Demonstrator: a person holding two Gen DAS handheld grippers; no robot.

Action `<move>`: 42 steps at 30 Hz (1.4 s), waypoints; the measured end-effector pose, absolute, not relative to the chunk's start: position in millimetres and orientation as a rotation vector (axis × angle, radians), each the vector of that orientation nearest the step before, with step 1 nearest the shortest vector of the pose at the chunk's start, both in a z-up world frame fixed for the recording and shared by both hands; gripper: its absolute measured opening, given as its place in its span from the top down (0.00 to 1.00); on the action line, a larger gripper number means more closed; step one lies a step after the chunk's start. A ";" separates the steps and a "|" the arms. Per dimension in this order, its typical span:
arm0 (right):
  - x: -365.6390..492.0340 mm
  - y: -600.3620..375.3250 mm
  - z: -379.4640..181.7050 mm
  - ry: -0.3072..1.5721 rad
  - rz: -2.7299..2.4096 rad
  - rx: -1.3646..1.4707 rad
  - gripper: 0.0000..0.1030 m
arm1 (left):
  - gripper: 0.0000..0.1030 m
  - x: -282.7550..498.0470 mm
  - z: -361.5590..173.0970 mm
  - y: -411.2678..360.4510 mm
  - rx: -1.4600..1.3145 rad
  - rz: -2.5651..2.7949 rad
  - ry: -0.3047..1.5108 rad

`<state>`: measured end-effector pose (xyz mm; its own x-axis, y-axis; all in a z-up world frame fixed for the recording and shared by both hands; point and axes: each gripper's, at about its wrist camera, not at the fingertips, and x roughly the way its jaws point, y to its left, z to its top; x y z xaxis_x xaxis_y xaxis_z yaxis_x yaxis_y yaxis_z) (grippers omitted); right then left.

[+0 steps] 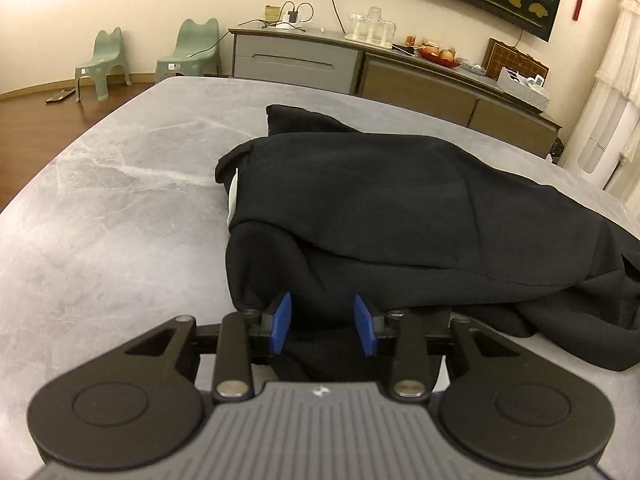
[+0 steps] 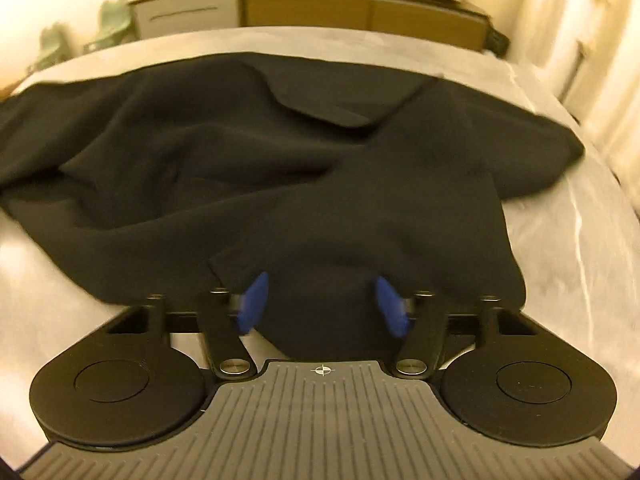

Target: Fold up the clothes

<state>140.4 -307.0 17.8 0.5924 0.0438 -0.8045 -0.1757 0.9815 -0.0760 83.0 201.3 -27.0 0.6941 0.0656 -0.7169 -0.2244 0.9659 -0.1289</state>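
Observation:
A black sweatshirt (image 1: 400, 200) lies bunched and partly folded on the grey marble table (image 1: 120, 200), with a white label (image 1: 233, 196) showing at its left edge. My left gripper (image 1: 322, 304) sits at the garment's near hem. Its blue pads (image 1: 283, 320) stand apart with black cloth between them, not visibly pinched. In the blurred right wrist view the same sweatshirt (image 2: 240, 160) spreads across the table (image 2: 580, 240). My right gripper (image 2: 322, 284) is over its near edge, the blue pads (image 2: 252, 300) wide apart with a fold of cloth between them.
Bare tabletop shows to the left of the garment. Beyond the far table edge stands a long sideboard (image 1: 296, 60) with glasses (image 1: 370, 26) and a fruit bowl (image 1: 438, 56). Two green stools (image 1: 106, 60) sit on the wooden floor at the left.

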 end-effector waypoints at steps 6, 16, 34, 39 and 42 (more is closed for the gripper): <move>132.0 -401.3 60.5 0.823 -0.271 -0.198 1.00 | 0.66 73.3 -22.0 213.7 -0.265 0.196 0.781; 126.3 -394.2 62.7 0.779 0.042 0.264 0.09 | 0.66 78.6 -19.3 218.9 -0.282 0.241 0.788; 130.3 -453.8 57.9 0.774 -0.526 -0.210 0.86 | 0.59 77.2 -11.9 222.8 -0.299 0.221 0.767; 126.4 -459.8 51.8 0.763 -0.270 0.140 0.27 | 0.49 74.6 -6.6 242.6 -0.342 0.295 0.729; 145.8 -434.5 37.1 0.799 -0.192 0.067 0.10 | 0.33 92.5 -11.9 240.3 -0.336 0.230 0.797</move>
<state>145.8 -434.5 37.1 0.6810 -0.1460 -0.7176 0.1966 0.9804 -0.0128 92.5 240.3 -11.9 0.6784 0.0751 -0.7309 -0.3256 0.9225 -0.2074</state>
